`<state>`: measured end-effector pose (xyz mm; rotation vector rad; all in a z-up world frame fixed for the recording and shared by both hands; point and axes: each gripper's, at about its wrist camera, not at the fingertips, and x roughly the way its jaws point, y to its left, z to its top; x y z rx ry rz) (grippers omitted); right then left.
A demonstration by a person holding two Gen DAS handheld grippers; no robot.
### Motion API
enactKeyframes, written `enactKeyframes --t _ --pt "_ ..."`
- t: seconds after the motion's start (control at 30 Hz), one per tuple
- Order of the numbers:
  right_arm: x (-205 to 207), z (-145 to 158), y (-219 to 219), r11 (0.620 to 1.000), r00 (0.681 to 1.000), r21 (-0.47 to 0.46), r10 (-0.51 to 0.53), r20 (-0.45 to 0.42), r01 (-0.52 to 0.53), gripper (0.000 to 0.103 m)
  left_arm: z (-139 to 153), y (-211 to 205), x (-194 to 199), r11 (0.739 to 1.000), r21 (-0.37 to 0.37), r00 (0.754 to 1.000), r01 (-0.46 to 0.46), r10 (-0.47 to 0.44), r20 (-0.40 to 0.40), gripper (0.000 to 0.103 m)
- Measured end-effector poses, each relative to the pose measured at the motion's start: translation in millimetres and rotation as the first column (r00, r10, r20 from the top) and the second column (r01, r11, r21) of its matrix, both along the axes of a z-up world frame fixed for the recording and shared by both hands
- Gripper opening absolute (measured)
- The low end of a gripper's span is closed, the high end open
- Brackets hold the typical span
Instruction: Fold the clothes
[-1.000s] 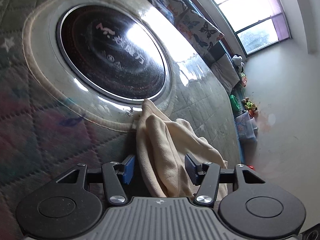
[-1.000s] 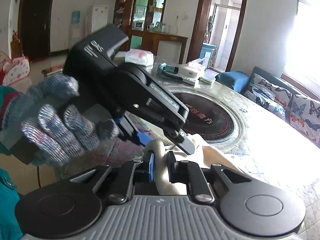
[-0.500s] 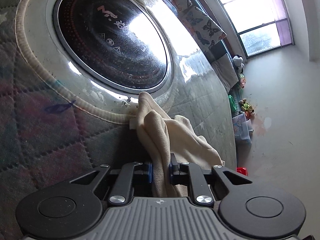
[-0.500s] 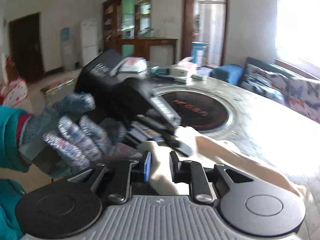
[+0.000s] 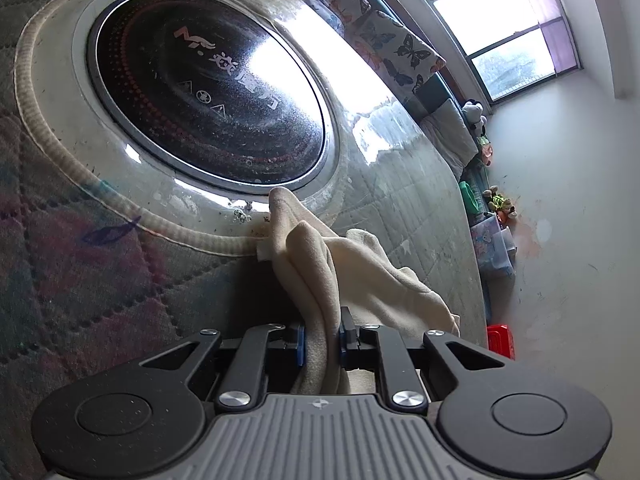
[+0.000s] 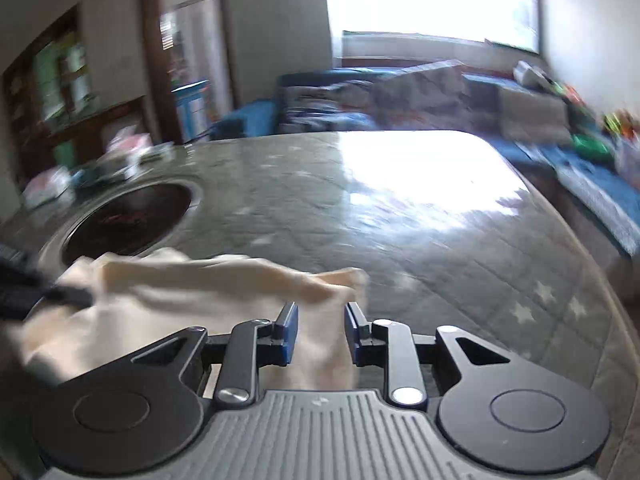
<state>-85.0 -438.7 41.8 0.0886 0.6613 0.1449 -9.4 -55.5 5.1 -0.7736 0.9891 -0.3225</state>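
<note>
A cream cloth garment (image 5: pixel 352 264) lies bunched on the quilted table cover, beside the round black cooktop (image 5: pixel 208 92). My left gripper (image 5: pixel 321 340) is shut on a thick fold of the garment. In the right wrist view the same garment (image 6: pixel 192 292) stretches from the left to my right gripper (image 6: pixel 320 326). The right gripper's jaws stand apart with cloth lying between them, not pinched. The left gripper's tip (image 6: pixel 68 296) shows as a dark shape at the far left of that view. The right wrist view is blurred by motion.
The table cover (image 6: pixel 420 248) spreads wide to the right and far side. Boxes and small items (image 6: pixel 120 156) sit at the table's far left edge. A sofa with butterfly cushions (image 5: pixel 384 40) and toys (image 5: pixel 500 204) stand beyond the table under the window.
My left gripper closed on the garment fold and holds it. My right gripper opened, released its pinch, and swung right, away from the left gripper.
</note>
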Motion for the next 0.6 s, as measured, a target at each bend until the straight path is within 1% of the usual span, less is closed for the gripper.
enactKeyframes --t 0.1,0.17,0.27,0.4,0.47,0.53,0.6 --pt "11 -14 -18 0.996 0.999 0.075 -0.039 -0.024 0.041 0.027 1 -1 1 1.000 0.013 1.000 0.005 -0.005 0.005 0.016" --pt "13 -19 -22 0.993 0.999 0.112 -0.040 -0.031 0.043 0.027 1 -2 1 1.000 0.018 1.000 0.007 -0.008 0.007 0.016" --pt "15 -24 -29 0.989 0.998 0.140 -0.052 -0.033 0.056 0.029 2 -4 2 1.000 0.028 1.000 0.012 -0.012 0.011 0.016" --pt "13 -26 -31 0.983 0.998 0.173 -0.057 -0.028 0.061 0.028 3 -10 4 0.999 0.046 1.000 0.015 -0.016 0.017 0.016" --pt "12 -25 -27 0.985 0.999 0.168 -0.040 -0.027 0.044 0.024 5 -12 4 0.998 0.064 1.000 0.018 -0.020 0.023 0.016" --pt "11 -24 -22 0.987 0.999 0.159 -0.027 -0.022 0.031 0.013 7 -14 5 0.996 0.086 0.999 0.022 -0.025 0.030 0.016" --pt "5 -21 -21 0.987 1.000 0.159 -0.028 -0.003 0.028 0.011 12 -17 5 0.994 0.110 0.998 0.029 -0.034 0.045 0.016"
